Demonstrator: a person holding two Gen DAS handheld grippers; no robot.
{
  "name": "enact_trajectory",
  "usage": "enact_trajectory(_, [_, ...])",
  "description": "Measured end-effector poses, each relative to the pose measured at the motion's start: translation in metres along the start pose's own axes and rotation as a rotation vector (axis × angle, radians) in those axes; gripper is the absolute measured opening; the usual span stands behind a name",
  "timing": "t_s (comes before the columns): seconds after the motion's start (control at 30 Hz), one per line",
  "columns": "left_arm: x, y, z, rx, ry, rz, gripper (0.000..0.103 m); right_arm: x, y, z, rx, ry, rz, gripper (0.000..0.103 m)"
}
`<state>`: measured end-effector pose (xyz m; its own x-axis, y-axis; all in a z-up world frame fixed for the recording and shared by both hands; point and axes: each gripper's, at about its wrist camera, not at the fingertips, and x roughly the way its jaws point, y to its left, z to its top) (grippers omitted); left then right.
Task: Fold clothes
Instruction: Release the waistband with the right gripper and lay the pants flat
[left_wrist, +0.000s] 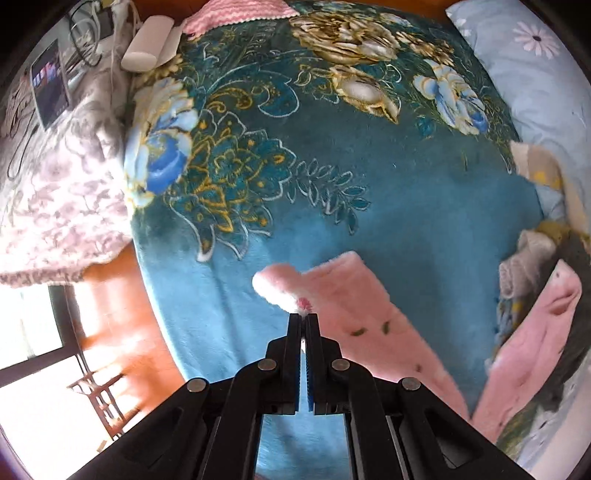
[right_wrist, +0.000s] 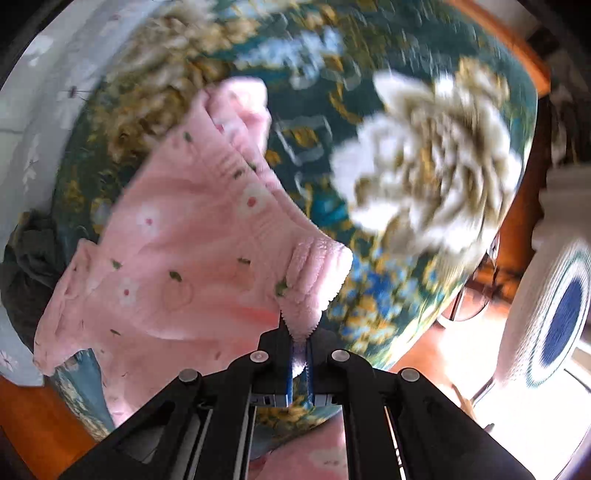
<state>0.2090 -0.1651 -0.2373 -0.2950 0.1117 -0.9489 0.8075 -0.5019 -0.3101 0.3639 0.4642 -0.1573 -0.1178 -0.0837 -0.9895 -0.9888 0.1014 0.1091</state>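
A fluffy pink garment (left_wrist: 369, 317) printed with small flowers and leaves hangs over the teal floral blanket (left_wrist: 332, 166). My left gripper (left_wrist: 304, 315) is shut on one corner of it, a tuft of pink fabric pinched between the fingertips. In the right wrist view the same pink garment (right_wrist: 177, 258) spreads out to the left, its elastic waistband bunched up. My right gripper (right_wrist: 298, 330) is shut on the waistband corner. This view is blurred by motion.
A light blue flowered sheet (left_wrist: 535, 92) lies at the right with a pile of other clothes (left_wrist: 532, 251). A grey-pink quilt (left_wrist: 62, 192), a tablet (left_wrist: 50, 86) and cables lie at the left. Orange floor (left_wrist: 122, 306) and a bright window border the bed.
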Motion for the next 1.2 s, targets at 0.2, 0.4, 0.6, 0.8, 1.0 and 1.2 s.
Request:
enact_trajectory(0.2, [-0.004,0.029,0.016,-0.018,-0.028,-0.019,0.002,-0.027,-0.021,0.014,0.022,-0.111,-0.126,0.005])
enact_trajectory(0.4, [0.022,0.050,0.001,-0.020,0.064,0.065,0.002,-0.023,-0.028,0.005,0.003,-0.105,-0.147,0.005])
enact_trajectory(0.6, [0.030,0.072,0.007,-0.073,0.111,0.139,0.010,-0.031,-0.029,-0.002,0.032,-0.192,-0.210,0.040])
enact_trajectory(0.8, [0.011,0.033,0.035,-0.050,0.081,-0.014,0.016,-0.072,0.019,0.002,-0.042,-0.311,-0.132,0.044])
enact_trajectory(1.0, [0.024,-0.103,0.027,0.070,0.235,-0.379,0.048,-0.038,0.106,-0.045,-0.101,-0.159,0.108,0.052])
enact_trajectory(1.2, [0.051,-0.234,-0.004,0.287,0.363,-0.494,0.076,-0.042,0.144,-0.084,-0.252,-0.139,0.075,0.053])
